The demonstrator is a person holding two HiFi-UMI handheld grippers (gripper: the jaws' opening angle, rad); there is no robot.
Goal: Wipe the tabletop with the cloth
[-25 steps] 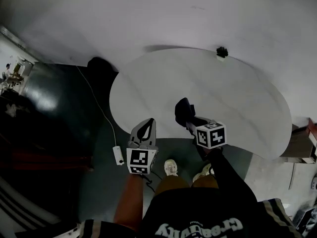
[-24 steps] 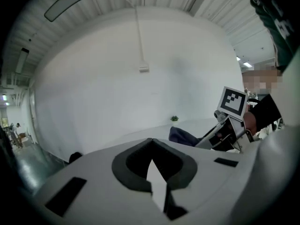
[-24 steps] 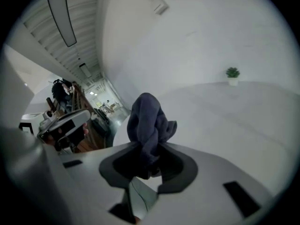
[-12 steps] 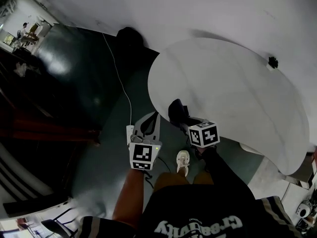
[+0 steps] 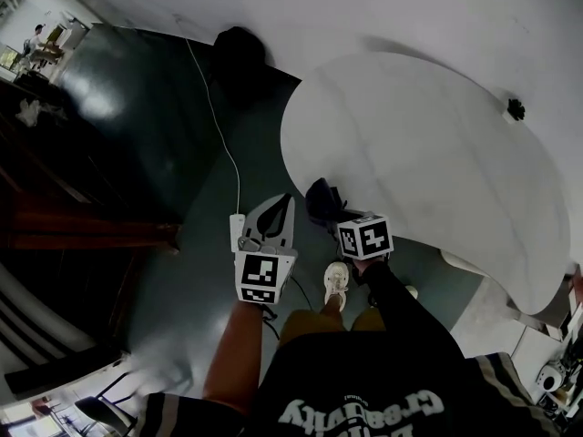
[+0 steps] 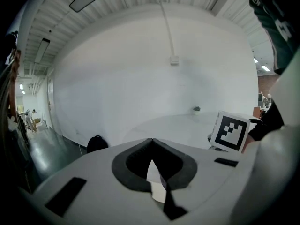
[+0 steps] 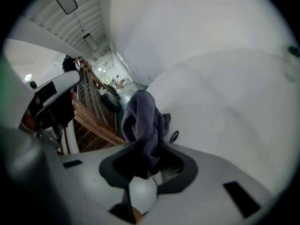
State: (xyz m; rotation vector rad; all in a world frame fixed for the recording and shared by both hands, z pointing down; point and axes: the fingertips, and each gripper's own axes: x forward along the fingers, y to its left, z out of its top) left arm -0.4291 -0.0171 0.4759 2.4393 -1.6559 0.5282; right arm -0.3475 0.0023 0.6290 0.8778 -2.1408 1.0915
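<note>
A black bag [image 5: 239, 48] sits on the dark floor [image 5: 137, 144] beside the white wall [image 5: 383, 7]. A white cable [image 5: 217, 107] runs past it.

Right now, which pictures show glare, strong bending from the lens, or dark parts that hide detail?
Head view: glare sits on the dark floor at upper left; the lower left is nearly black. Left gripper view: the lens bends the wall and darkens the corners. Right gripper view: the cloth is fairly sharp, the tabletop pale and washed out.
</note>
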